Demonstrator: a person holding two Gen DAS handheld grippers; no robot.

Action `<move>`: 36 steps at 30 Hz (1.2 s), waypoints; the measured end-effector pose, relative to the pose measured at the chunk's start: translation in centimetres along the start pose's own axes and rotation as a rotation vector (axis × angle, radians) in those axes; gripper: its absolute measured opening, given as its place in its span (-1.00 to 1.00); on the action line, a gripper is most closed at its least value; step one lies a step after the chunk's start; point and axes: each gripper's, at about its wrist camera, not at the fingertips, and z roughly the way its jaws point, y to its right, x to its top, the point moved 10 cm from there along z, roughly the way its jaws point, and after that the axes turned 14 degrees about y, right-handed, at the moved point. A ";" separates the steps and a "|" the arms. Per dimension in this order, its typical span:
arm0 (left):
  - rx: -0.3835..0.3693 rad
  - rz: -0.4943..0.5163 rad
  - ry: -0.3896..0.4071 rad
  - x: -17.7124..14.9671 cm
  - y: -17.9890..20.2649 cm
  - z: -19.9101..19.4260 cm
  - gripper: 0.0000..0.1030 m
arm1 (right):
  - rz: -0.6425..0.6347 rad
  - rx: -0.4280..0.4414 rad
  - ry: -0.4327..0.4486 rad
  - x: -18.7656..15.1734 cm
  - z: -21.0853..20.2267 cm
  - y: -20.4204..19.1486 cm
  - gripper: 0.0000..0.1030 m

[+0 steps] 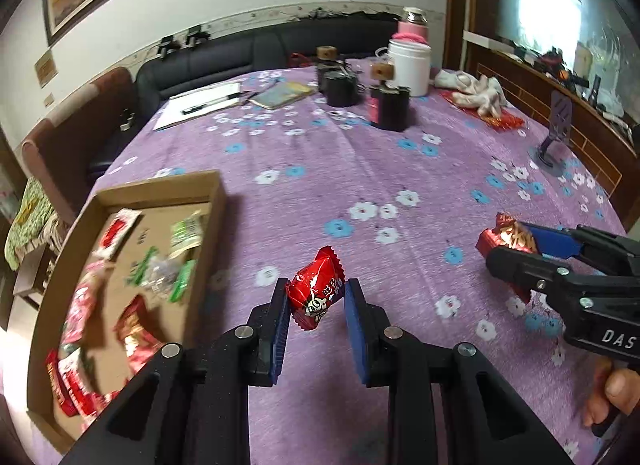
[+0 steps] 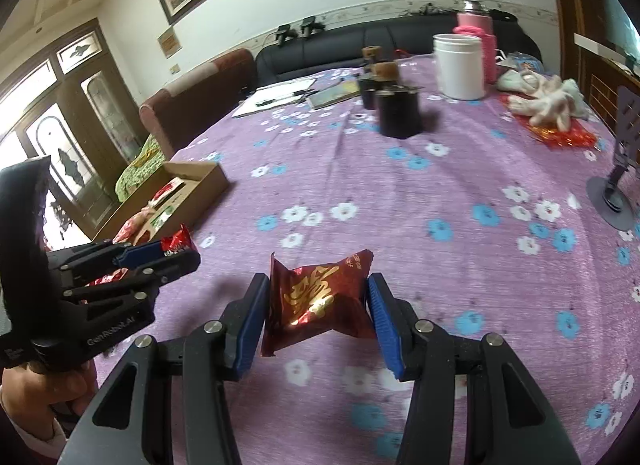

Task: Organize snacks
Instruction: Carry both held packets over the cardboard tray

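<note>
Table covered in a purple cloth with white and blue flowers fills most of both views. At its left edge lies a shallow cardboard tray, open on top, already holding a loose scatter of red, pink and green snack packets.

Right claw is clamped on a dark red foil packet with gold lettering, the bigger of the two snacks being carried. Its blue pads press the two side edges, and the wrapper is visibly creased and buckled between them. It looks light, thin and crinkly, probably puffed with air around a soft filling, so it should weigh almost nothing but could slip or twist out if squeezed only at a flap. Holding it across the plump middle, as now, seems the safer grip.

Left claw is closed on a smaller bright red packet printed with a cartoon face. The pads pinch its sides and its crimped upper end sticks up free. It appears just as light and glossy, likely slippery, and likely crushable, so a gentle pinch on the body rather than the crimped ends suits it best.

Both packets seem to be held above the cloth rather than resting on it, to the right of the tray, the smaller one nearer it. Judging by the tray's contents, each probably belongs in there.
</note>
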 end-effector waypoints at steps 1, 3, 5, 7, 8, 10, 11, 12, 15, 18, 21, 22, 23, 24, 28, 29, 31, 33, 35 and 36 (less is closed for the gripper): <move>0.006 -0.007 0.005 0.0 -0.5 -0.4 -0.46 | -0.008 0.007 -0.003 0.0 0.2 -0.7 -0.05; 0.020 -0.020 0.016 0.1 -1.6 -1.1 -0.46 | -0.018 0.018 -0.005 0.1 0.3 -1.5 -0.05; 0.031 -0.036 0.030 0.3 -2.7 -1.9 -0.46 | -0.034 0.031 -0.007 0.2 0.6 -2.7 -0.04; 0.047 -0.049 0.041 0.3 -3.8 -2.7 -0.46 | -0.045 0.044 -0.009 0.3 0.8 -3.7 -0.04; 0.053 -0.059 0.043 0.2 -4.6 -3.0 -0.46 | -0.049 0.050 -0.010 0.3 0.9 -4.2 -0.04; 0.072 -0.078 0.048 0.0 -6.0 -3.7 -0.46 | -0.058 0.064 -0.013 0.4 1.1 -5.2 -0.04; 0.080 -0.093 0.050 -0.2 -6.9 -4.1 -0.46 | -0.063 0.074 -0.015 0.4 1.4 -5.9 -0.04; 0.089 -0.104 0.051 -0.4 -7.7 -4.4 -0.46 | -0.068 0.082 -0.018 0.4 1.6 -6.4 -0.04; 0.128 -0.132 0.060 -0.7 -10.4 -5.5 -0.46 | -0.087 0.110 -0.029 0.5 2.5 -8.4 -0.04; 0.171 -0.158 0.071 -0.7 -13.2 -6.5 -0.46 | -0.111 0.143 -0.038 0.6 3.7 -10.7 -0.04; 0.213 -0.182 0.075 -1.0 -16.0 -7.1 -0.45 | -0.139 0.176 -0.043 1.0 4.7 -13.3 -0.04; 0.223 -0.187 0.075 -1.1 -16.8 -7.3 -0.45 | -0.151 0.189 -0.045 1.2 5.2 -14.3 -0.04; 0.232 -0.194 0.075 -1.3 -17.5 -7.5 -0.45 | -0.160 0.198 -0.047 1.3 5.5 -15.0 -0.04; 0.240 -0.197 0.075 -1.4 -18.1 -7.5 -0.45 | -0.169 0.206 -0.048 1.5 5.8 -15.7 -0.04; 0.265 -0.217 0.074 -2.0 -20.1 -7.8 -0.45 | -0.192 0.229 -0.049 1.9 6.7 -17.8 -0.04; 0.267 -0.220 0.073 -2.0 -20.2 -7.7 -0.45 | -0.197 0.235 -0.049 2.1 6.9 -18.3 -0.04; 0.271 -0.224 0.073 -2.1 -20.6 -7.7 -0.45 | -0.206 0.242 -0.051 2.2 7.4 -19.0 -0.03; 0.274 -0.226 0.068 -2.2 -20.9 -7.4 -0.45 | -0.215 0.249 -0.054 2.4 8.0 -19.7 -0.03; 0.276 -0.228 0.064 -2.2 -21.1 -7.1 -0.45 | -0.221 0.255 -0.057 2.6 8.6 -20.3 -0.03; 0.277 -0.229 0.063 -2.2 -21.2 -7.0 -0.45 | -0.223 0.260 -0.058 2.7 8.9 -20.6 -0.03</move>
